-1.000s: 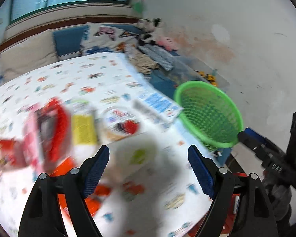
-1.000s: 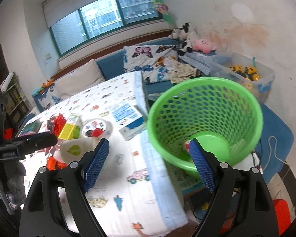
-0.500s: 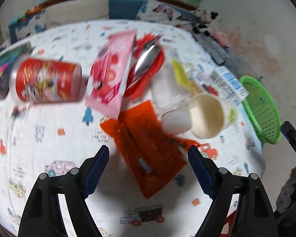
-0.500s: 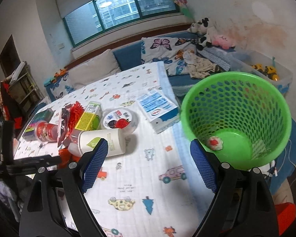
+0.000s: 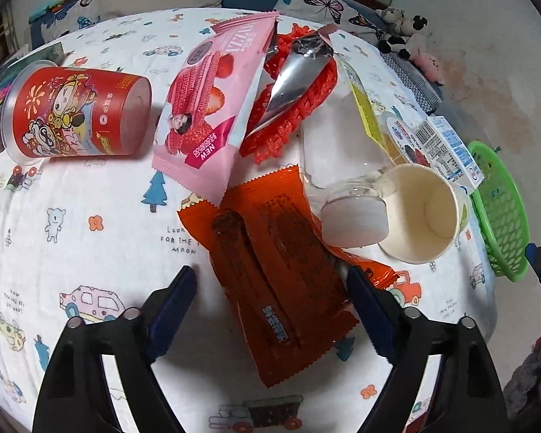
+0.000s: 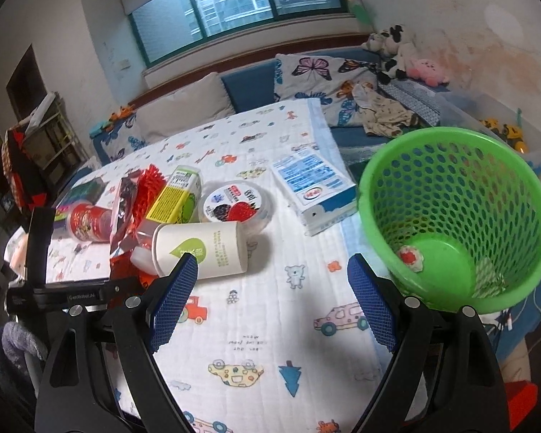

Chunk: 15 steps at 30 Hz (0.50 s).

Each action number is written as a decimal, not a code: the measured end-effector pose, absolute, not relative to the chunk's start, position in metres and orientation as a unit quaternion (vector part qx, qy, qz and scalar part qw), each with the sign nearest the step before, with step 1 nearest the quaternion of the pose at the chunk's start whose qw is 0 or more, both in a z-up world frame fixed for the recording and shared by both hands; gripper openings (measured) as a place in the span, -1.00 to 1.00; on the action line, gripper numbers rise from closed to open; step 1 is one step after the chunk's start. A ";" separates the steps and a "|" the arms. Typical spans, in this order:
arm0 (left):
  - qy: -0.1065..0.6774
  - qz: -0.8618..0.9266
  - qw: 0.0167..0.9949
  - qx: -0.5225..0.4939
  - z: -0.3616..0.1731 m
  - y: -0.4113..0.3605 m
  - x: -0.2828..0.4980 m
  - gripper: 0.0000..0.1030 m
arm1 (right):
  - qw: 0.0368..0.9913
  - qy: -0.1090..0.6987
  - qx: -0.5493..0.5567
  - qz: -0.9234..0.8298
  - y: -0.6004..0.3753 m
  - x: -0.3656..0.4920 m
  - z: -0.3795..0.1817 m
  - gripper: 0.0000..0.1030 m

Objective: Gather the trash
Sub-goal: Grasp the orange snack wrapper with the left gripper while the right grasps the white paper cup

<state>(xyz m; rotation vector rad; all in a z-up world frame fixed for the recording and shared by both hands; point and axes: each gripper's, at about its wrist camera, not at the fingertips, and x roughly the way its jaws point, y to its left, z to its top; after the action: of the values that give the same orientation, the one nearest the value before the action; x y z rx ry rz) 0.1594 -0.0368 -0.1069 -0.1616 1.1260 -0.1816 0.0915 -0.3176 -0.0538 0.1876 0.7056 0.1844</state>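
My left gripper (image 5: 270, 299) is open, its fingers astride an orange snack wrapper (image 5: 277, 263) lying on the table. Beside the wrapper lie a white paper cup (image 5: 422, 213) on its side, a clear bottle with a white cap (image 5: 346, 195), a pink biscuit packet (image 5: 212, 101) and a red tub (image 5: 75, 112). My right gripper (image 6: 272, 296) is open and empty above the tablecloth. The green basket (image 6: 458, 209) stands at the table's right edge with scraps in its bottom. The cup also shows in the right wrist view (image 6: 202, 249).
A blue and white carton (image 6: 313, 184), a round yoghurt pot (image 6: 236, 205), a yellow-green carton (image 6: 173, 198) and a red mesh (image 5: 299, 108) lie on the printed tablecloth (image 6: 270, 342). A sofa with cushions (image 6: 306, 72) stands behind the table. The left gripper's body (image 6: 39, 259) shows at left.
My left gripper has swung from the basket side to the trash pile and come down over the orange wrapper. My right gripper has drawn back and left from the basket.
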 end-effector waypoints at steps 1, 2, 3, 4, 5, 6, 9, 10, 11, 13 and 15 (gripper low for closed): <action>0.534 -0.083 0.839 -0.068 -0.107 -0.038 0.158 0.53 | 0.929 0.346 0.087 0.095 -0.316 0.093 -0.054 0.65; 0.535 -0.083 0.838 -0.067 -0.107 -0.040 0.159 0.53 | 0.929 0.347 0.079 0.099 -0.313 0.094 -0.054 0.65; 0.537 -0.085 0.836 -0.070 -0.106 -0.040 0.158 0.53 | 0.929 0.348 0.072 0.102 -0.310 0.095 -0.054 0.65; 0.538 -0.090 0.835 -0.074 -0.105 -0.040 0.158 0.53 | 0.928 0.349 0.065 0.109 -0.308 0.096 -0.054 0.65; 0.539 -0.090 0.834 -0.072 -0.105 -0.041 0.158 0.53 | 0.928 0.350 0.060 0.113 -0.306 0.097 -0.054 0.65; 0.539 -0.087 0.835 -0.069 -0.106 -0.042 0.158 0.53 | 0.928 0.350 0.055 0.116 -0.304 0.098 -0.055 0.65; 0.542 -0.090 0.833 -0.066 -0.106 -0.045 0.157 0.53 | 0.927 0.351 0.037 0.127 -0.298 0.101 -0.055 0.65; 0.543 -0.089 0.833 -0.060 -0.106 -0.046 0.157 0.53 | 0.926 0.352 0.032 0.132 -0.296 0.103 -0.055 0.65; 0.543 -0.085 0.833 -0.055 -0.106 -0.047 0.157 0.53 | 0.925 0.353 0.029 0.136 -0.294 0.104 -0.055 0.65; 0.543 -0.077 0.835 -0.044 -0.107 -0.050 0.158 0.47 | 0.922 0.356 0.019 0.148 -0.290 0.107 -0.056 0.65; 0.543 -0.073 0.836 -0.038 -0.107 -0.050 0.157 0.36 | 0.920 0.359 0.004 0.158 -0.286 0.109 -0.057 0.65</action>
<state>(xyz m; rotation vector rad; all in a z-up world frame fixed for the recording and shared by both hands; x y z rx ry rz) 0.1568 -0.0500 -0.1071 -0.0815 1.1499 -0.1542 0.1088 -0.2859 -0.0571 0.0081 0.7371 0.3254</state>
